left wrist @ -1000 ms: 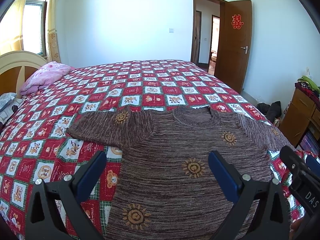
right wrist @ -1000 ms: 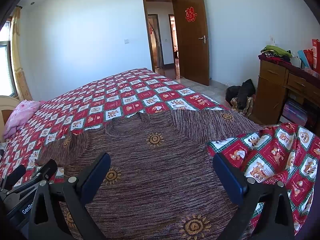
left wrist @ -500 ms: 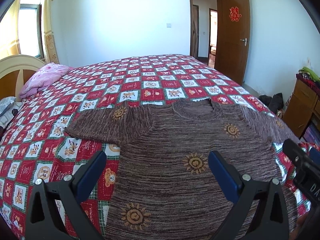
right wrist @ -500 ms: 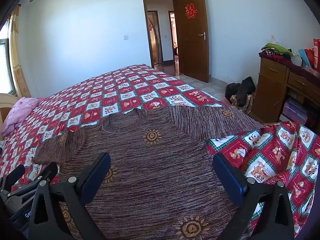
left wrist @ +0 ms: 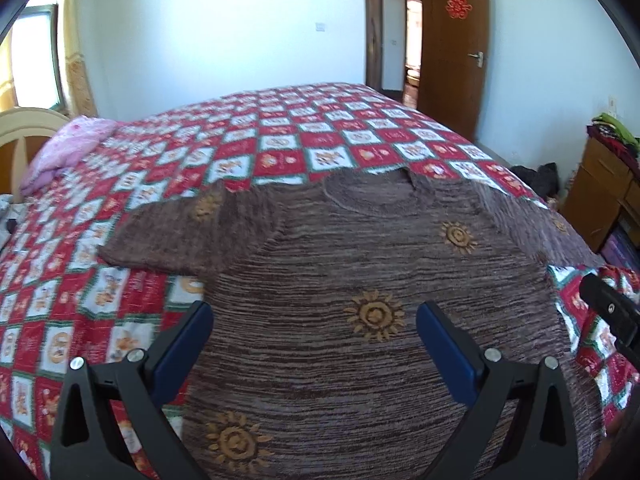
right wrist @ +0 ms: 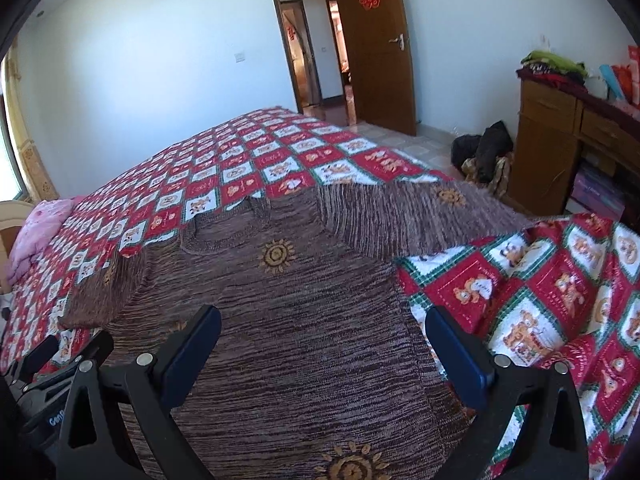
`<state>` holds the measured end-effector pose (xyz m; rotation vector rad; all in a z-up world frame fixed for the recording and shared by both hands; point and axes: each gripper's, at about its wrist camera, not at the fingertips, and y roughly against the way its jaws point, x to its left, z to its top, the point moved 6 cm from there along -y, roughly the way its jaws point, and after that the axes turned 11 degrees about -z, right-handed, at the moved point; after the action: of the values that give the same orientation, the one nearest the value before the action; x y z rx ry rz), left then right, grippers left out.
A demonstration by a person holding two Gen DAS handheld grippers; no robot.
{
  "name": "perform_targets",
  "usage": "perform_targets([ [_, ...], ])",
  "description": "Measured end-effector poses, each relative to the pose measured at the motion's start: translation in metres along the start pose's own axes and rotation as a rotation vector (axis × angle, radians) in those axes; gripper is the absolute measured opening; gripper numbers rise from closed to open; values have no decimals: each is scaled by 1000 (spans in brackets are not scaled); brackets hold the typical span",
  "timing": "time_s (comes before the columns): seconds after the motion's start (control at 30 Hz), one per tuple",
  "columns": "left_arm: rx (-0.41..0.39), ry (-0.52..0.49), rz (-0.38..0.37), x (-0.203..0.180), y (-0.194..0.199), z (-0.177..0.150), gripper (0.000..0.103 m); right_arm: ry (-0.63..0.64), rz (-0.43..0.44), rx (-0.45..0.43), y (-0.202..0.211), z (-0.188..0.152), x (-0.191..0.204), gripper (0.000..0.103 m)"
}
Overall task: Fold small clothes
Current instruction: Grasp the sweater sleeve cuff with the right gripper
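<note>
Brown knit sweater (left wrist: 360,280) lies flat and face up on the bed, neckline toward the far side, both sleeves spread out sideways. Orange sun motifs (left wrist: 374,314) are scattered over the chest and sleeves. In the right wrist view the same sweater (right wrist: 288,320) fills the near foreground, one sleeve reaching toward the bed edge on the right.

Left gripper (left wrist: 314,340) hovers above the lower body of the sweater, fingers (left wrist: 182,346) spread wide, holding nothing (blue pads, fabric visible between them, no contact I can see). Right gripper (right wrist: 322,344) is in the same state: fingers (right wrist: 460,360) wide apart, nothing held, over the sweater's lower right part, with the right-hand finger out over the bedspread. Each gripper shows at the edge of the other's view, so they sit side by side.

Under the sweater: red, white and green checked bedspread (left wrist: 280,152) with cartoon bear squares, covering the whole bed. Pink pillow (left wrist: 64,148) at the headboard end, left. Beyond the bed: white wall, open wooden door (right wrist: 380,48) with a red paper ornament. A wooden dresser (right wrist: 560,148) stands at right with clothes piled on top, and dark bags (right wrist: 484,152) on the floor beside it.
</note>
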<state>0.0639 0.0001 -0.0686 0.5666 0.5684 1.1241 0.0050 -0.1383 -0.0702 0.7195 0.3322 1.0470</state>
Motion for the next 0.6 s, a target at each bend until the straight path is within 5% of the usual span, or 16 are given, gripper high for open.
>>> perform_targets([
  [0.23,-19,27,-69,14,-33,4,103,-165,-38,90,-38,11,-73,101],
  [0.3,9,53,-40,24,-46,4,103,-242,-36,100,-50,23,-104,96],
  [0.4,29,73,34,40,-63,4,103,-378,-36,150,-78,42,-156,72],
  [0.6,43,24,149,54,-87,-5,103,-494,-146,225,-137,62,-224,69],
])
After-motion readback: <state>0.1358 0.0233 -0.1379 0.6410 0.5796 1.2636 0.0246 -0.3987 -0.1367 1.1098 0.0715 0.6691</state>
